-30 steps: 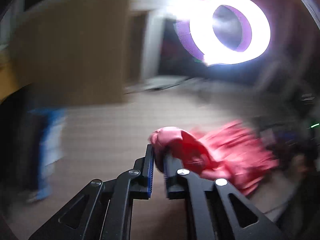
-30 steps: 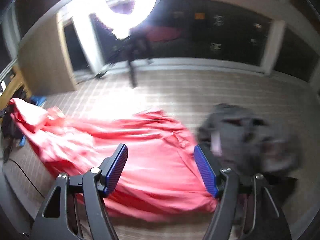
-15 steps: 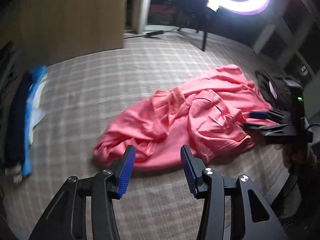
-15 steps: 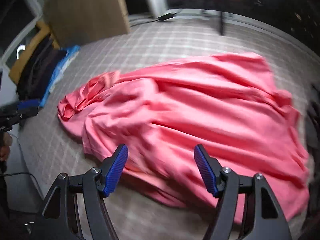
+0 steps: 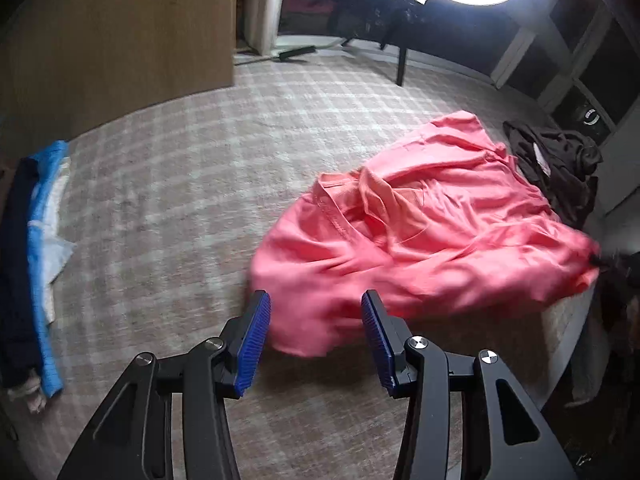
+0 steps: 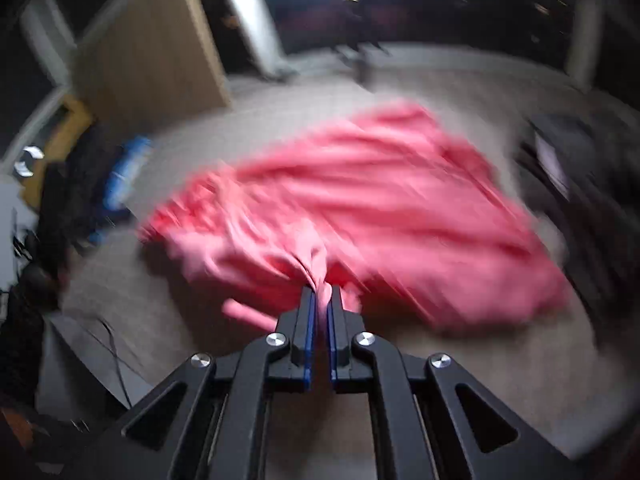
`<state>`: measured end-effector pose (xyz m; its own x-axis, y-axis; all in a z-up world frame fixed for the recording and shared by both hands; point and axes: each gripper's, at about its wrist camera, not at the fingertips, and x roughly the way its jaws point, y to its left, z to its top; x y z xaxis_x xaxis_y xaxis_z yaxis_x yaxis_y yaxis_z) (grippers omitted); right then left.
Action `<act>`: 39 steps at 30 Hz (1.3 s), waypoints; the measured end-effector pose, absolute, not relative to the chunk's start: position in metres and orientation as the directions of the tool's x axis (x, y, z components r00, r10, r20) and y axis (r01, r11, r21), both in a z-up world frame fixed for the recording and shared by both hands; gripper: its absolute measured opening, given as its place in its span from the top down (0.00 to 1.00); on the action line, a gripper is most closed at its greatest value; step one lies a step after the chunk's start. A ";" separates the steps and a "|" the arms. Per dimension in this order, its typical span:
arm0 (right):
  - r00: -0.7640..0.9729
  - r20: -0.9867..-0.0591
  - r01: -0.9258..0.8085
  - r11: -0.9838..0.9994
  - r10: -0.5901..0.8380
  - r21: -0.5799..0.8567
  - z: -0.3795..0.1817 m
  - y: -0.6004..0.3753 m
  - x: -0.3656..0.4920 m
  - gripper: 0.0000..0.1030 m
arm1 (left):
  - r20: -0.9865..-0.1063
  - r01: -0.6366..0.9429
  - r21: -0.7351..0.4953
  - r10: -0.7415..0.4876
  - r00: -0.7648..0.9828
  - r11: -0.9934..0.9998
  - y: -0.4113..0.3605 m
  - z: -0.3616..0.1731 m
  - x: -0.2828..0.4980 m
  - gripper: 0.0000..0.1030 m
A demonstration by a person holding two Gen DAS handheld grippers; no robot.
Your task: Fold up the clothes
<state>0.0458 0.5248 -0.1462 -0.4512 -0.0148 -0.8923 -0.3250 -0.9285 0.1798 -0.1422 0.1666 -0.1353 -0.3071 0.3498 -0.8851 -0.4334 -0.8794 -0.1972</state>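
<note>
Right gripper (image 6: pixel 319 300): fingers, spread wide half a second ago, now pinch a bunched fold of the pink garment (image 6: pixel 360 216).
Left gripper (image 5: pixel 312 336): fingers spread as before, now lower, over the garment's near hem; pads clear of the cloth.
Pink garment: crumpled on the checked bed cover (image 5: pixel 192 184), now stretched toward 3 o'clock.
Dark garment (image 5: pixel 560 164): at 2 o'clock, touching the pink one.
Blue cloth (image 5: pixel 44 232): at 9 o'clock, unmoved.

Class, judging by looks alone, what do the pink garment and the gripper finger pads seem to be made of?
Pink garment: probably a thin woven fabric, matte; it drapes in soft creases and shows a stitched seam. Finger pads: likely blue rubber or soft plastic, since their faces are finely ribbed.
</note>
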 end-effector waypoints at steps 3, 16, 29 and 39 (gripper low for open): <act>-0.322 -0.946 -0.382 -0.907 -0.049 0.177 -0.172 0.526 0.076 0.94 | -0.891 -0.473 -0.206 0.364 -0.272 -0.857 0.187 -0.143 -0.148 0.55; -0.352 -0.935 -0.379 -0.919 0.032 0.111 -0.190 0.523 0.031 0.32 | -0.928 -0.666 -0.196 0.355 -0.111 -0.720 0.267 -0.173 -0.110 0.44; -0.369 -0.928 -0.348 -0.933 0.049 0.089 -0.186 0.526 0.038 0.97 | -0.892 -0.716 -0.207 0.429 -0.142 -0.667 0.231 -0.151 -0.110 0.72; -0.332 -0.941 -0.296 -0.954 0.061 0.042 -0.197 0.499 0.026 0.26 | -0.951 -0.843 -0.003 0.262 -0.164 -0.537 0.249 -0.192 -0.095 0.55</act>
